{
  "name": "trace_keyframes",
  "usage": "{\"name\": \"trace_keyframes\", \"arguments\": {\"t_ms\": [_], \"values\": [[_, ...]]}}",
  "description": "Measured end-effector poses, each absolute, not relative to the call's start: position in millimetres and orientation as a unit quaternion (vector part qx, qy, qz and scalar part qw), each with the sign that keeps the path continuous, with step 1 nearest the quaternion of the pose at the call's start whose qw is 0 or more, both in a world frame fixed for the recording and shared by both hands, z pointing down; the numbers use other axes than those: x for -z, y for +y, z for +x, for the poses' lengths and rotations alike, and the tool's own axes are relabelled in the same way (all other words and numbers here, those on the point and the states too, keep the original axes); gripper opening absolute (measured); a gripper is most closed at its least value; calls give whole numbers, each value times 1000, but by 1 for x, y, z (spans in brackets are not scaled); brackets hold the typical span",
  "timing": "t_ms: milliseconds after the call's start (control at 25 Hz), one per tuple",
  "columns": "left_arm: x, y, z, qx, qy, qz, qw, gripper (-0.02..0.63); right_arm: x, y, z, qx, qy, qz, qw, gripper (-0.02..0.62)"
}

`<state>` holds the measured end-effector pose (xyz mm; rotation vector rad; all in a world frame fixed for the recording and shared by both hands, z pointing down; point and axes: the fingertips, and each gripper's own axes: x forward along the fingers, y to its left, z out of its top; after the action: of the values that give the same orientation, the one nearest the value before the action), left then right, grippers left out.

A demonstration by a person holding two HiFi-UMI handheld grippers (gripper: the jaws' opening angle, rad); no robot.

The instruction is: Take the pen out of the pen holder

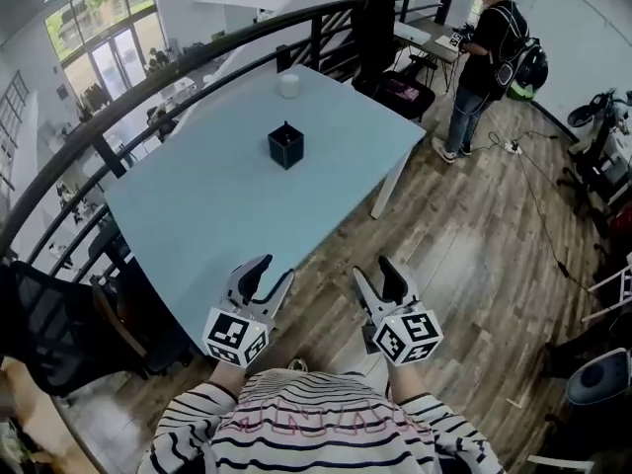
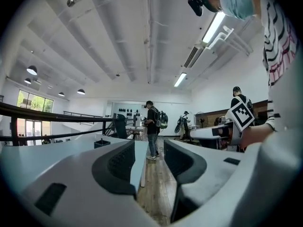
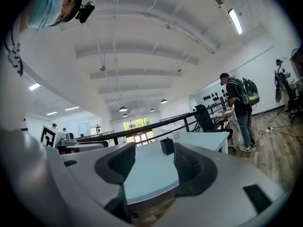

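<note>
A: Left hand-held gripper (image 1: 274, 271), how does it stand?

B: Jaws wide apart, with nothing between them. Through the gap its own view shows only the near edge of the table (image 1: 217, 205) and the wooden floor (image 1: 464, 235). It is held just off that near edge, roughly level.

A: And the right hand-held gripper (image 1: 376, 270)?

B: It is the same: jaws spread and empty, beside the left one and over the floor. Its view looks across the tabletop.

A: Where is the pen holder (image 1: 285, 145)?

B: It stands upright near the middle of the table, well apart from both grippers. It is a small, dark, square pot with an open top.

A: What is in it?

B: I cannot tell. The inside is dark and too small in every view to make out.

A: Any other container?

B: A white cup (image 1: 289, 85) stands farther back toward the railing (image 1: 197, 62), well apart from the holder. Its contents cannot be seen either.
</note>
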<state>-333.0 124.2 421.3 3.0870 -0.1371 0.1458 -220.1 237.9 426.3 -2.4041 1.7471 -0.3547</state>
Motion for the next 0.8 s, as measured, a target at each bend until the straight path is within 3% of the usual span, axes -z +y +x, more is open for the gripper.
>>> {"name": "trace_keyframes", "arguments": {"t_ms": [320,800], "values": [[-438,76,-312,-66,-41,996,33,169,-437,205,-195,133,565,-811,71,249],[-449,33,-216,-62,-148,986,42,169,-457,152,-74,148,632,-759,57,247]]}}
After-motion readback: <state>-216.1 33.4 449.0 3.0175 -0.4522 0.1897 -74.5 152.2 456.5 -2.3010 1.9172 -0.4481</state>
